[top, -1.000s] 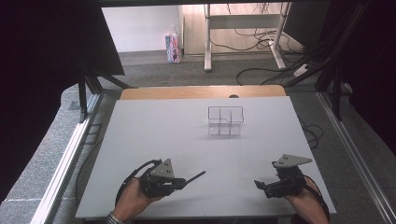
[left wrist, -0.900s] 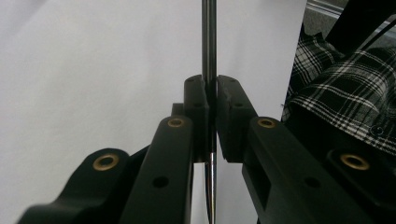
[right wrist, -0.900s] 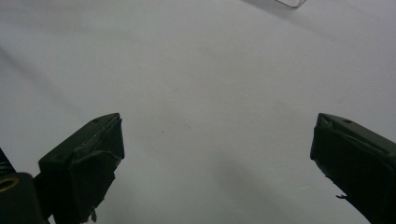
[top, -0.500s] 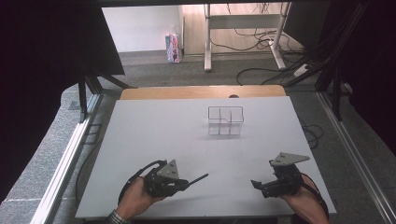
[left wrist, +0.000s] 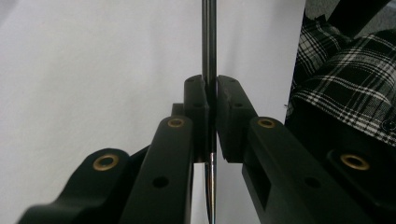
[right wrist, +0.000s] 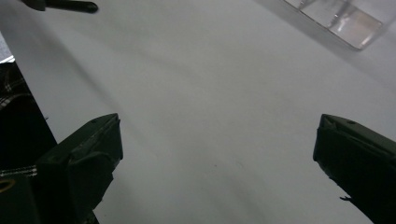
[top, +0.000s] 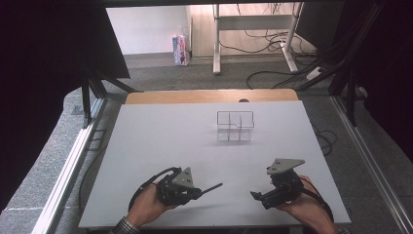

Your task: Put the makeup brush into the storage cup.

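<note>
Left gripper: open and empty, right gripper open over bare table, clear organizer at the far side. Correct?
Not quite. The left gripper is shut on a thin dark pen, as the left gripper view shows; in the high view the pen sticks out past its tips. The rest holds: the right gripper is open over bare table, and the clear organizer stands at the far side.

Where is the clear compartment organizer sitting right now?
In the high view the clear organizer stands alone on the white table, right of centre toward the far edge, well beyond both grippers. The right gripper view catches a corner of it at top right.
</note>
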The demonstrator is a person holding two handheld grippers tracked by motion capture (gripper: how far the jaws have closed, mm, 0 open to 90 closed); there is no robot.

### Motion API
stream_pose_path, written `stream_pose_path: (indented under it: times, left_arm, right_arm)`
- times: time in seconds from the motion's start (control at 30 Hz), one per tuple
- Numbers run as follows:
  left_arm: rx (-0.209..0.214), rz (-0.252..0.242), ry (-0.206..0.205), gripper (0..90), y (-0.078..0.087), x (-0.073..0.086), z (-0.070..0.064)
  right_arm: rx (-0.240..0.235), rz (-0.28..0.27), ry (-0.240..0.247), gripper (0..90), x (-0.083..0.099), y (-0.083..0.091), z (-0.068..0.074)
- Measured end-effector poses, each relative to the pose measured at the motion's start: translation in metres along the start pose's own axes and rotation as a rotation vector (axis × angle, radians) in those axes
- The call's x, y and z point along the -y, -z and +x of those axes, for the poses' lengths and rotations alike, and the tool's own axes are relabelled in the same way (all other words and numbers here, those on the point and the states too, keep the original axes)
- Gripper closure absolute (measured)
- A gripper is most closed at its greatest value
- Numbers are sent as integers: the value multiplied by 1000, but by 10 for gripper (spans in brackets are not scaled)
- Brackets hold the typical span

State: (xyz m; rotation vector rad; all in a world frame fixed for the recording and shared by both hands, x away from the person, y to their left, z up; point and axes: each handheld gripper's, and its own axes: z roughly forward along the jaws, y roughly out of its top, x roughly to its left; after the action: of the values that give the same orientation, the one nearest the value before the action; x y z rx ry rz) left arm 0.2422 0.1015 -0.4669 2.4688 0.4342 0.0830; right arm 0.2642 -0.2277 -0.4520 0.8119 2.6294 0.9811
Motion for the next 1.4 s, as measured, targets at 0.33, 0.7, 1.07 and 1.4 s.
stream_pose_path:
  times: [0.33, 0.7, 1.07, 1.4]
  left_arm:
    - [21, 15, -26, 839, -9, -8, -1]
    - [30, 36, -57, 839, -16, -15, -2]
    - [41, 68, -115, 839, -22, -23, -7]
    - [46, 83, -137, 835, -28, -26, -12]
  right_arm:
    - [-70, 26, 108, 145, -20, -13, 14]
    - [-161, 78, 252, 365, -44, -31, 32]
    - [-238, 136, 397, 550, -55, -48, 44]
    - [-333, 183, 474, 777, -53, -59, 48]
